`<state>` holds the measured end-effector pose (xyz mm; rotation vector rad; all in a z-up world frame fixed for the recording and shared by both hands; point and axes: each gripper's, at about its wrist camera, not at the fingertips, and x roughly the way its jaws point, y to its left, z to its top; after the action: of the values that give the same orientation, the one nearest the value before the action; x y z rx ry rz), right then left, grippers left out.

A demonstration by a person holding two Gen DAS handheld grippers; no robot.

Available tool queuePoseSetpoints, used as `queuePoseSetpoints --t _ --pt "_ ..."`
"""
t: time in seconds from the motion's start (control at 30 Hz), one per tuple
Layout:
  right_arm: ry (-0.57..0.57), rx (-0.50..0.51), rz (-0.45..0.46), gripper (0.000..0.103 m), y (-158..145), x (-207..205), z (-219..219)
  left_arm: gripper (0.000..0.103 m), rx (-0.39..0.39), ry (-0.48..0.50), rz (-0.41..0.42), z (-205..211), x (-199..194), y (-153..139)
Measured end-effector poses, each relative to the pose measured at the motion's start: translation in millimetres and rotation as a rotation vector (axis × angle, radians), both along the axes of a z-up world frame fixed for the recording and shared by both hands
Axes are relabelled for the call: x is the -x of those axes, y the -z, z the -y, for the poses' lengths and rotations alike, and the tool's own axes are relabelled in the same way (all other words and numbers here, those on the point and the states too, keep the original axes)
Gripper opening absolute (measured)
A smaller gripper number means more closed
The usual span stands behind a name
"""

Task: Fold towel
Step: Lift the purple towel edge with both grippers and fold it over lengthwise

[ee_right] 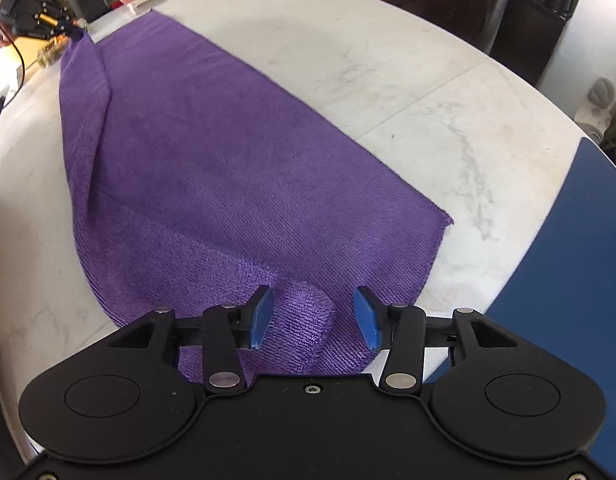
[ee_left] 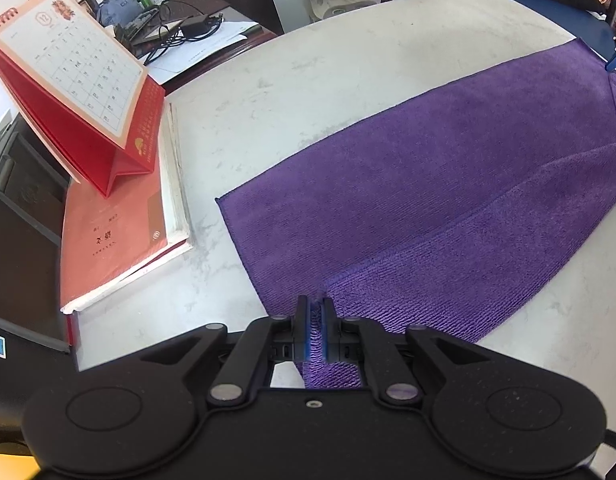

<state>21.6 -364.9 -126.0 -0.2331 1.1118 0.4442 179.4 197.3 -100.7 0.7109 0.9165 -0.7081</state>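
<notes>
with the left gripper (ee_left: 317,316) clamped on the purple towel (ee_left: 448,184) and the right gripper (ee_right: 314,312) parted, the fold could be skewed.

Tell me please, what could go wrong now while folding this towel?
1. The left gripper pinches one towel corner, while the right gripper has open jaws around a loose bump of cloth. If only the left pulls, the fold may go crooked.
2. The near edge lies rumpled between the right jaws, so a crease may stay in the fold.
3. The calendar and book stand close on the left; a swung corner could catch them.
</notes>
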Motion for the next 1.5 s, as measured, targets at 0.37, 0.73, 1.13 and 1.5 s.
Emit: queuePoseSetpoints --t 0.37,0.73,1.13,1.5 --pt "0.015 -0.018 -0.014 0.019 -3.9 4.0 -0.3 0.005 -0.008 0.005 -0.008 1.3 -1.8 3.4" --pt "0.007 -0.077 -0.019 0.022 -13.1 15.0 -7.8 0.005 0.000 0.003 -0.011 -3.4 0.9 5.0" --pt "0.013 0.004 0.008 0.004 -4.9 9.3 -11.1 0.005 0.003 0.014 -0.007 1.0 3.5 9.4" --pt "0.075 0.021 0.119 0.003 -43.0 32.1 -10.9 0.005 0.065 -0.011 0.055 -11.0 10.7 -9.5"
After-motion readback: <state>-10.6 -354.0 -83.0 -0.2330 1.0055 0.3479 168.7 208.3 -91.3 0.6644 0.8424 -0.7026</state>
